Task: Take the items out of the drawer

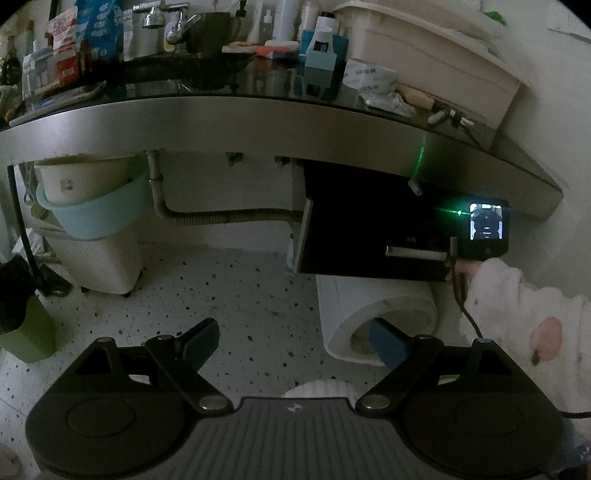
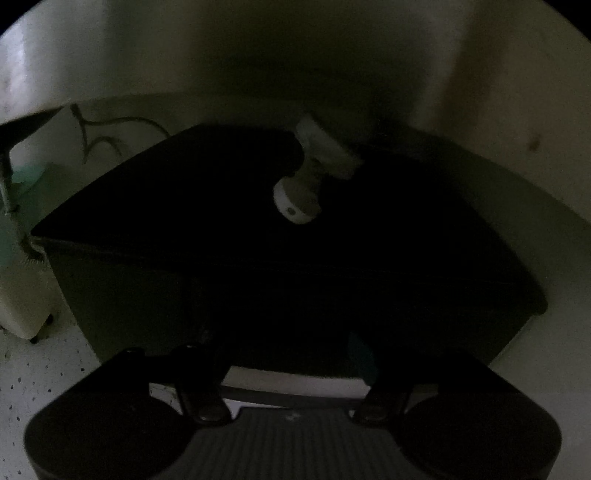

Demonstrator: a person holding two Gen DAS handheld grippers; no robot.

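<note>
A black drawer (image 1: 369,229) hangs under the grey counter (image 1: 258,122), with a silver bar handle (image 1: 413,254) on its front. My left gripper (image 1: 291,341) is open and empty, low over the speckled floor, well short of the drawer. The right gripper's body with its lit screen (image 1: 485,229) is at the handle's right end, held by a hand in a white sleeve. In the right wrist view the right gripper (image 2: 291,354) is close against the dark drawer front (image 2: 258,295); its fingers are lost in shadow. A white plastic part (image 2: 306,184) hangs above the drawer.
A blue basin (image 1: 92,210) with a cream tub sits on a white basket (image 1: 99,266) at the left. A grey corrugated drain hose (image 1: 221,216) runs along the wall. A white bin (image 1: 376,317) stands below the drawer. Bottles, a tap (image 1: 173,22) and packets crowd the countertop.
</note>
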